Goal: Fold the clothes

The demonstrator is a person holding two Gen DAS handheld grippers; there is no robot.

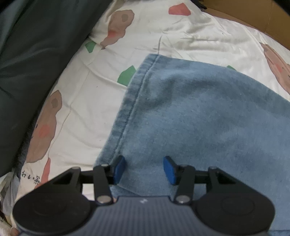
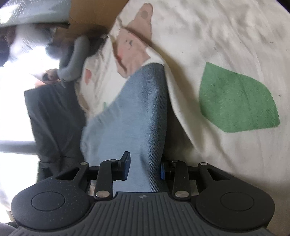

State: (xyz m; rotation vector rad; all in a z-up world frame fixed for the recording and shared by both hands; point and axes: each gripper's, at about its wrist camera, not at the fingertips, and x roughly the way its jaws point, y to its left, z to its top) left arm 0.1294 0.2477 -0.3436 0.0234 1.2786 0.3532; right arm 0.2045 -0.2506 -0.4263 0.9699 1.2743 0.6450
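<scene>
A light blue denim garment [image 1: 199, 118] lies flat on the printed bedsheet [image 1: 87, 101], its stitched hem running down the left side. My left gripper [image 1: 145, 169] hovers just over the denim near that hem, open, with its blue pads [image 1: 118, 168] wide apart and nothing between them. In the right wrist view a bunched fold of the same denim [image 2: 137, 112] rises from the sheet [image 2: 226, 45] and passes between the fingers. My right gripper [image 2: 144, 168] is shut on this fold, and the cloth fills the gap between the pads.
A dark green-black fabric [image 1: 32, 63] covers the left side beside the sheet. A brown cardboard surface [image 1: 253, 16] borders the far edge. In the right wrist view, a dark cloth [image 2: 52, 116], a grey curved object [image 2: 76, 58] and a bright window area sit at the left.
</scene>
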